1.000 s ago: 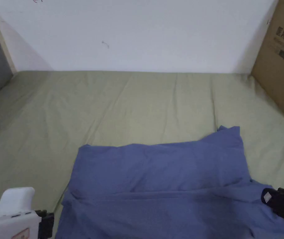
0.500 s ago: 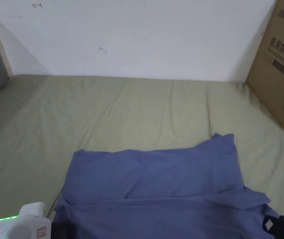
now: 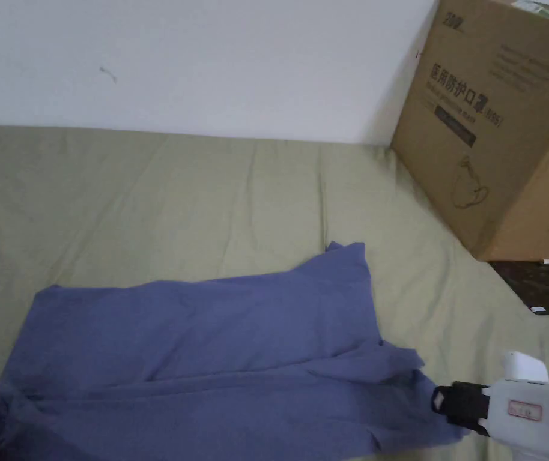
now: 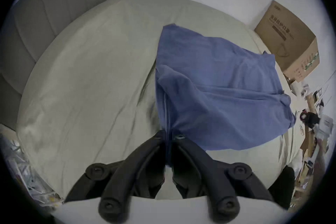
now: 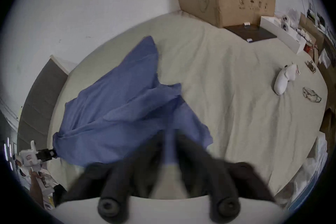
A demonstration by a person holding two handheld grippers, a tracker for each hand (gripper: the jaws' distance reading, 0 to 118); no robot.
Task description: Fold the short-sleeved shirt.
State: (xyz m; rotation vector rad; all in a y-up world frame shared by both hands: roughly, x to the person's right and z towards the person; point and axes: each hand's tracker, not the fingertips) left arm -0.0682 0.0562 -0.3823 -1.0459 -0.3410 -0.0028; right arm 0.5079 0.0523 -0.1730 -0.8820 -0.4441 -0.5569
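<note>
Both claws are clenched on the blue shirt (image 3: pixel 207 354), the left gripper (image 4: pixel 169 134) at lower centre of its view, the right gripper (image 5: pixel 170 134) likewise, the shirt spread across the green bed (image 3: pixel 147 198) below a cardboard box (image 3: pixel 495 120) at upper right.

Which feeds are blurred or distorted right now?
Right gripper view: right gripper smeared by motion blur, shirt soft; fisheye bends the bed. Left gripper view: left gripper sharp, same fisheye curve. Head view: undistorted, slightly soft.
</note>
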